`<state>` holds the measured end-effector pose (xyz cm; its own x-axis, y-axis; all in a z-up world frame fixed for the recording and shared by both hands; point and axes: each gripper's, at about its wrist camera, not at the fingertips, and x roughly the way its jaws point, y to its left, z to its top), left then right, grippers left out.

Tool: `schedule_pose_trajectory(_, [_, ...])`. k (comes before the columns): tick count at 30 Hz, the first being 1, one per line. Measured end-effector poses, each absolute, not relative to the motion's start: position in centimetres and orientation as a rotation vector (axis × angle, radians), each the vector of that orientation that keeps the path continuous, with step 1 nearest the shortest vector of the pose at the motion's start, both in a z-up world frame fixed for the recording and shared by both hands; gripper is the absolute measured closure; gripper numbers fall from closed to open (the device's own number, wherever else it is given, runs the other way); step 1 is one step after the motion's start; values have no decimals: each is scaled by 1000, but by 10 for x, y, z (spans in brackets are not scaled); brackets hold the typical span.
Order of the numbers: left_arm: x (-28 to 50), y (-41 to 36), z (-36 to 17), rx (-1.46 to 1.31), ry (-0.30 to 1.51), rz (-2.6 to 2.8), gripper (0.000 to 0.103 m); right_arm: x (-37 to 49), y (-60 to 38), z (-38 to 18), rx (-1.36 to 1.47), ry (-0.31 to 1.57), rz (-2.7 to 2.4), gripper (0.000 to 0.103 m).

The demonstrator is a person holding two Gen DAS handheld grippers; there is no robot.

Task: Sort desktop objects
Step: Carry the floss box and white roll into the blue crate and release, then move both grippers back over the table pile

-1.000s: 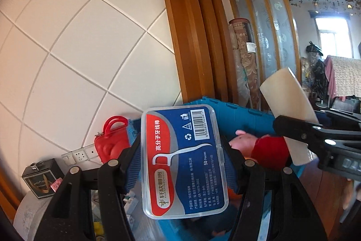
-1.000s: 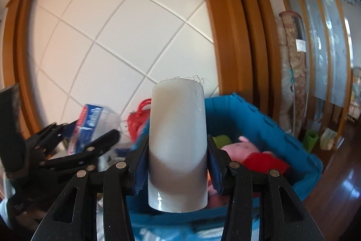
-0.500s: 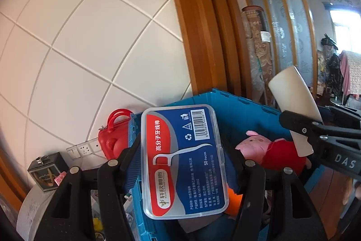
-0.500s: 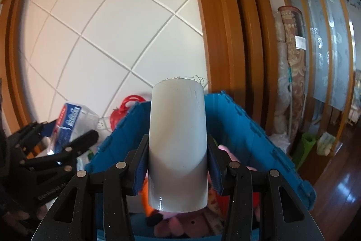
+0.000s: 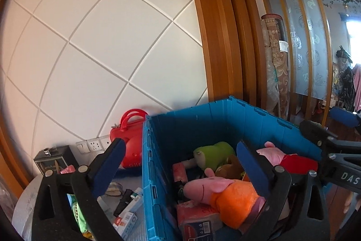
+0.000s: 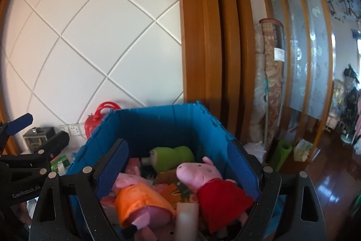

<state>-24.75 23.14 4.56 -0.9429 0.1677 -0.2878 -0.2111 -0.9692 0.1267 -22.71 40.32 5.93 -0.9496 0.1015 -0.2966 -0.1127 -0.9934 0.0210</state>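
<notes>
Two grippers open; white tube (image 6: 185,217) upright in blue bin (image 6: 158,128).

A white panelled wall (image 5: 94,55) with a socket strip (image 5: 93,145) rises behind. Right of it stand a wooden frame (image 5: 218,37), a rolled carpet (image 6: 269,83) and a glass partition (image 6: 300,55).

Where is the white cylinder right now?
In the right wrist view the white cylinder stands inside the blue crate, at the near bottom, wedged between the orange-dressed pig plush and the red-dressed pig plush, below the open right gripper.
</notes>
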Motion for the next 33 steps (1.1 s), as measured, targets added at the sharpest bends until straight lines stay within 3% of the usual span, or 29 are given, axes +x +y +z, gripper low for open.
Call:
schedule_pose_trajectory(20, [-223, 209, 43, -410, 185, 2947, 3, -210, 387, 60, -431, 24, 3013, 8])
schedule_pose_trajectory(33, [-209, 122, 22, -437, 131, 3024, 3, -210, 332, 49, -498, -14, 3097, 8])
